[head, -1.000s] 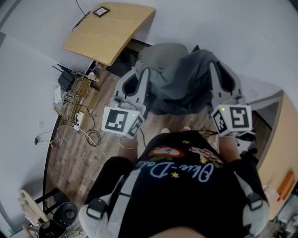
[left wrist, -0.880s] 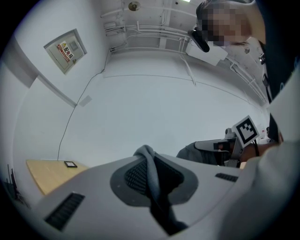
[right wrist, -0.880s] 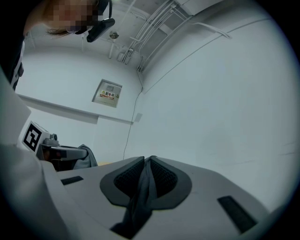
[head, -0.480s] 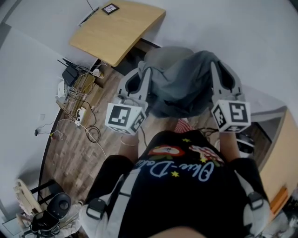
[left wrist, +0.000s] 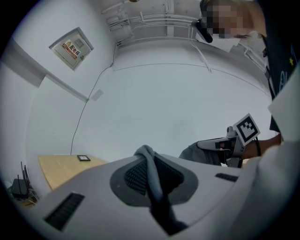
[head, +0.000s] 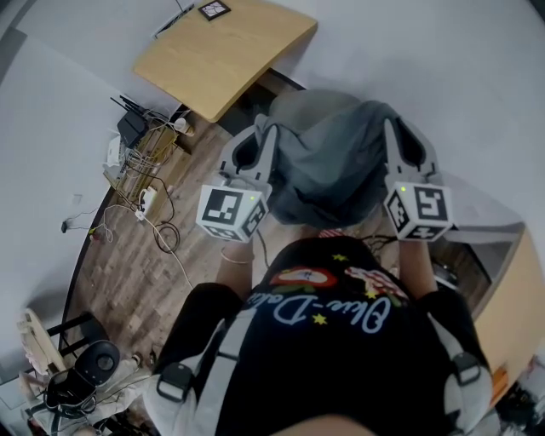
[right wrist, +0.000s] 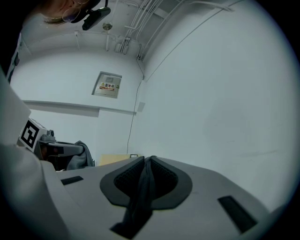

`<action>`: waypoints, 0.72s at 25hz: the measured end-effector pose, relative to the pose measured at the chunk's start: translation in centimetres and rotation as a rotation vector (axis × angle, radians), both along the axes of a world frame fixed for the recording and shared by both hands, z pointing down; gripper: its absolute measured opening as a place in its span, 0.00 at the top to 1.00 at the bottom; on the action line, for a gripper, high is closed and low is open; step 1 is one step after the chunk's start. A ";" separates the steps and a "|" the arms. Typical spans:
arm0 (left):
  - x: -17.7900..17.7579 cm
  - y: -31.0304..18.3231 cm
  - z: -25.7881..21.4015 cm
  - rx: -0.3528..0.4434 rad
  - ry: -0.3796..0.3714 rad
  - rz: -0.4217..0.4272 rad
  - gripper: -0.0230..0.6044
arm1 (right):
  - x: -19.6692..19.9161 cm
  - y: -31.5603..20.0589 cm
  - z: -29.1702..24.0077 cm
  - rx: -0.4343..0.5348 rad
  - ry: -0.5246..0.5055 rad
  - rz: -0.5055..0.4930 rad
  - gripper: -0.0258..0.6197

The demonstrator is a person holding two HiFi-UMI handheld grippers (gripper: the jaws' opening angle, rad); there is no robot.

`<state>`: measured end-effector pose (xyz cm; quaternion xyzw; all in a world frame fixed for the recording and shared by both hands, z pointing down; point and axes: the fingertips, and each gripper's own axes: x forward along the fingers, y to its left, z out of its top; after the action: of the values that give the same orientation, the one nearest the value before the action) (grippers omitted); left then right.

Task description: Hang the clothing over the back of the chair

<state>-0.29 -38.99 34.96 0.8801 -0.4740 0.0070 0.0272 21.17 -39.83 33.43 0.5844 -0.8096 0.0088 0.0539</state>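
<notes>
A grey garment (head: 332, 166) hangs stretched between my two grippers in the head view. My left gripper (head: 264, 129) is shut on its left edge, and a grey fold of cloth (left wrist: 151, 173) shows pinched between the pads. My right gripper (head: 393, 128) is shut on the other edge, where a dark strip of fabric (right wrist: 143, 187) runs out of the jaws. Behind the garment the rounded grey chair back (head: 302, 100) shows, partly hidden by the cloth. Each gripper view shows the other gripper (left wrist: 236, 138) (right wrist: 42, 145) holding the garment level.
A wooden desk (head: 226, 51) with a small black item (head: 214, 9) stands against the white wall beyond the chair. Cables and a router (head: 136, 166) lie on the wood floor at left. A wooden cabinet (head: 521, 294) is at right, a black device (head: 85, 375) at bottom left.
Both grippers have carried the stretched garment forward toward the chair back and a little lower. Both grips stay the same.
</notes>
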 end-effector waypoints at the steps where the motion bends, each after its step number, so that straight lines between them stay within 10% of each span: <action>1: 0.1 -0.4 0.2 -0.005 -0.005 -0.004 0.94 | 0.1 -0.5 0.3 -0.008 0.001 -0.003 0.91; 18: 1.0 -2.8 3.9 -0.096 -0.073 -0.063 0.94 | 0.5 -3.5 4.4 -0.098 0.080 -0.060 0.91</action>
<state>0.71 -41.82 38.89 0.8615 -0.5014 0.0609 0.0525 21.65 -43.35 37.79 0.5562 -0.8227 0.0235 0.1150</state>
